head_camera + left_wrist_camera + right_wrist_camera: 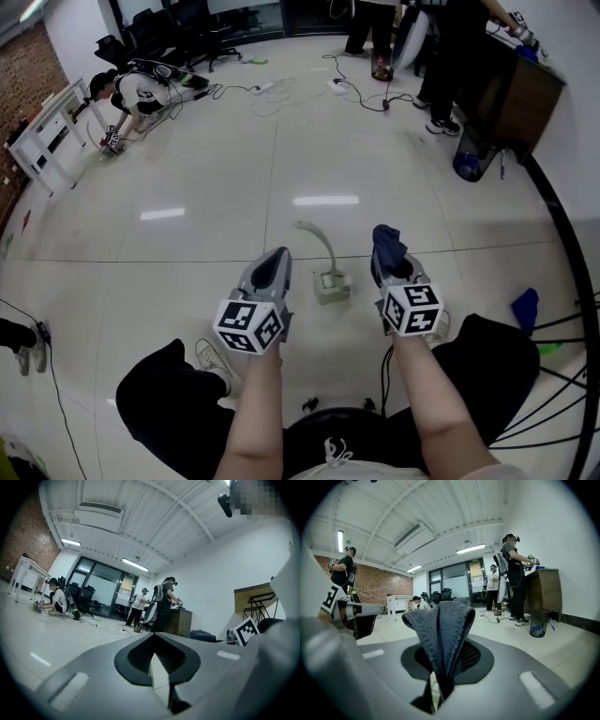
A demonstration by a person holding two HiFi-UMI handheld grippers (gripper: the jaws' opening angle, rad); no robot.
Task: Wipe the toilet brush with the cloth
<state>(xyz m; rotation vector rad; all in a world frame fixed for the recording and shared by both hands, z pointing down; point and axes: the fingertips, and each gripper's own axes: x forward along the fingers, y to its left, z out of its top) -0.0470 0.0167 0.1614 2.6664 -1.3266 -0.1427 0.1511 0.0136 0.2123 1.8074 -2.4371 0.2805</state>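
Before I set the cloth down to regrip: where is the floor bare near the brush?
Bare tile lies ahead of the toilet brush, up to the cables, and left of the left gripper. Crowded on the right: blue rag, black frame, bin.

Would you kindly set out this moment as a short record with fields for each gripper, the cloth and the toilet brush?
left gripper: jaws together, nothing between them
right gripper: shut on the cloth
cloth: dark grey, folded, standing up out of the right jaws
toilet brush: upright in its holder on the floor, between the two grippers in the head view
contact: neither gripper nor the cloth touches the brush
wiping: not yet begun
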